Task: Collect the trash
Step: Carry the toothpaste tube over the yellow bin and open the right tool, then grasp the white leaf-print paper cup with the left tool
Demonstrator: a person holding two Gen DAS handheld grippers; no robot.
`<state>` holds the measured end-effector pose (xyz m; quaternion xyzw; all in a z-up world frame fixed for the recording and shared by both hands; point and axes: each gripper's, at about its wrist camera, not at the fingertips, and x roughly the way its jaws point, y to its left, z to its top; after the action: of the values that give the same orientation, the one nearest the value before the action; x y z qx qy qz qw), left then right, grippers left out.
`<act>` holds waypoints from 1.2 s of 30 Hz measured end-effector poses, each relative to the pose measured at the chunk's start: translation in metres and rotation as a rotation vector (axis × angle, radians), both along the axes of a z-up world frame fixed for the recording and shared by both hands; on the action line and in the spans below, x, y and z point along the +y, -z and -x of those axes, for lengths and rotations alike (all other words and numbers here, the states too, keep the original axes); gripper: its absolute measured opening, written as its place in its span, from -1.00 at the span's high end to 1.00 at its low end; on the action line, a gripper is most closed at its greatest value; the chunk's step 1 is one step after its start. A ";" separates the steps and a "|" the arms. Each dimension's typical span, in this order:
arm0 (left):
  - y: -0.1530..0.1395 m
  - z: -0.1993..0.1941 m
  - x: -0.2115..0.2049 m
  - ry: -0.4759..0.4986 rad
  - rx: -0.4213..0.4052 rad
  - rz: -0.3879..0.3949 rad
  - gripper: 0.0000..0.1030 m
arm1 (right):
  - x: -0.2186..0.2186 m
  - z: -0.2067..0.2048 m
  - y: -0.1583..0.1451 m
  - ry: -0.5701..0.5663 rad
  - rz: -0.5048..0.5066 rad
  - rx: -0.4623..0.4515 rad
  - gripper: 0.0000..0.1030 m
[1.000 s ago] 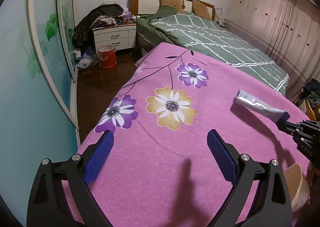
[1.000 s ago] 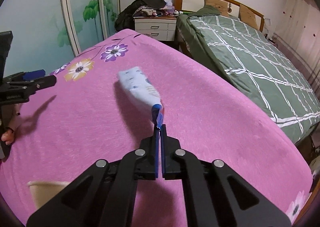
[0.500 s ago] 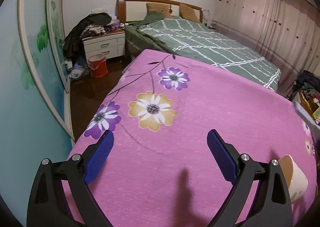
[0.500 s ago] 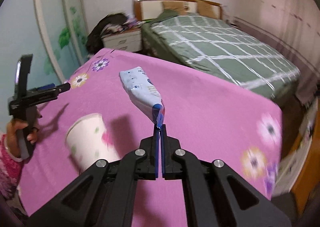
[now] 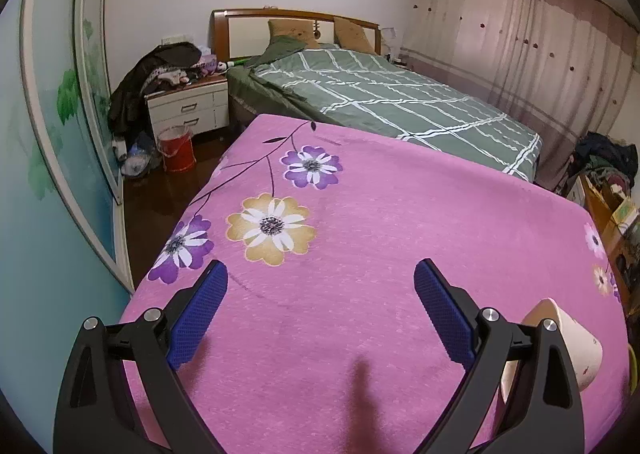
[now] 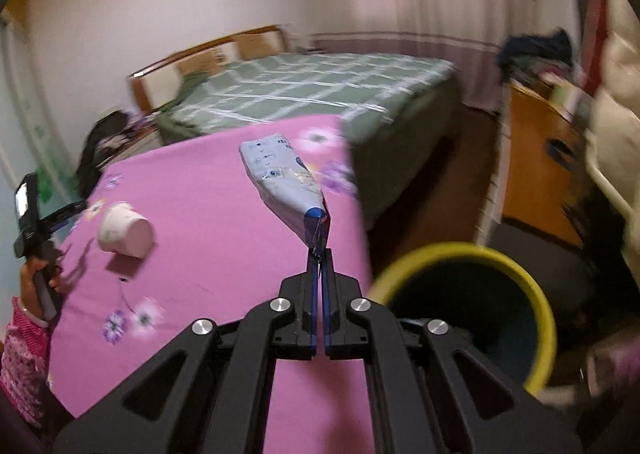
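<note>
My right gripper (image 6: 319,259) is shut on the dark blue end of a pale blue plastic wrapper (image 6: 280,178), which sticks up above the pink blanket (image 6: 208,230). A yellow-rimmed bin (image 6: 472,306) stands off the blanket's edge, just right of that gripper. A white paper cup (image 6: 126,229) lies on its side on the blanket; in the left wrist view the cup (image 5: 568,342) sits right of the gripper. My left gripper (image 5: 320,306) is open over the blanket (image 5: 360,214), with nothing between its fingers. It also shows at the far left of the right wrist view (image 6: 70,210), held by a hand.
A green checked bed (image 5: 400,106) lies beyond the blanket. A white nightstand (image 5: 188,110) piled with clothes and a red bucket (image 5: 177,148) stand at the back left. An orange wooden cabinet (image 6: 536,158) stands right of the bin. Dark floor (image 6: 432,198) runs between bed and cabinet.
My right gripper has swung right with the wrapper, off the blanket's middle toward its edge, bringing the yellow bin into view. The left gripper shifted slightly and no longer sees the wrapper.
</note>
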<state>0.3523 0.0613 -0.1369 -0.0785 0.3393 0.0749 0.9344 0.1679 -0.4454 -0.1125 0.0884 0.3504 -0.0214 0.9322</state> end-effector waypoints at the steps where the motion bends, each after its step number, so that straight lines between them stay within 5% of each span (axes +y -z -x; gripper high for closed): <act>1: -0.001 0.001 -0.002 0.005 -0.003 -0.005 -0.81 | -0.010 0.008 0.005 0.036 -0.001 0.013 0.97; 9: -0.007 0.007 -0.004 0.017 -0.029 -0.006 -0.81 | -0.058 0.039 0.047 0.228 0.015 0.105 0.96; 18: -0.007 0.007 -0.008 0.028 -0.031 -0.016 -0.81 | -0.074 0.040 0.068 0.294 0.018 0.142 0.92; 29: -0.013 0.015 -0.025 0.111 -0.063 0.002 -0.81 | 0.007 -0.037 0.019 0.180 -0.003 -0.126 0.44; 36: -0.026 0.034 -0.075 0.350 -0.063 0.087 -0.88 | 0.043 -0.058 0.031 0.144 0.057 -0.113 0.43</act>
<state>0.3181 -0.0137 -0.1105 -0.0609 0.3214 -0.1060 0.9390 0.2264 -0.4025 -0.1437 0.0880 0.2892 -0.0931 0.9487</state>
